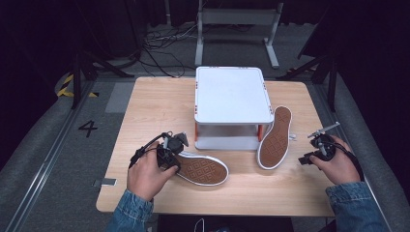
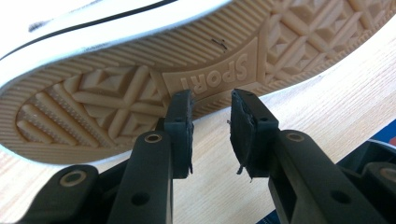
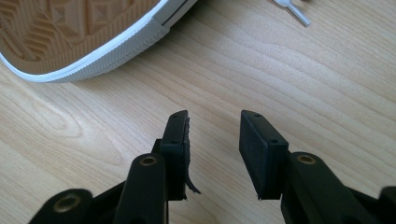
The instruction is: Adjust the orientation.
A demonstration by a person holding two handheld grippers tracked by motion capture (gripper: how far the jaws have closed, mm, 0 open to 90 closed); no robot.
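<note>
Two white sneakers lie sole-up on the wooden table (image 1: 159, 104), both with tan patterned soles. The left sneaker (image 1: 202, 169) lies near my left gripper (image 1: 177, 153). In the left gripper view its sole (image 2: 140, 79) carries the word SPORT, and my left gripper (image 2: 212, 109) stands open just short of the sole's edge with nothing between the jaws. The right sneaker (image 1: 275, 138) leans against the white stand. My right gripper (image 1: 304, 159) is to its right, held by a hand. It hovers open (image 3: 214, 122) over bare wood, below that sneaker's toe (image 3: 88, 37).
A white two-tier stand (image 1: 233, 94) occupies the table's back middle. A white lace tip (image 3: 293, 10) lies by the right sneaker. A small tag (image 1: 104, 182) sits at the table's front left edge. Dark floor, cables and frame legs surround the table.
</note>
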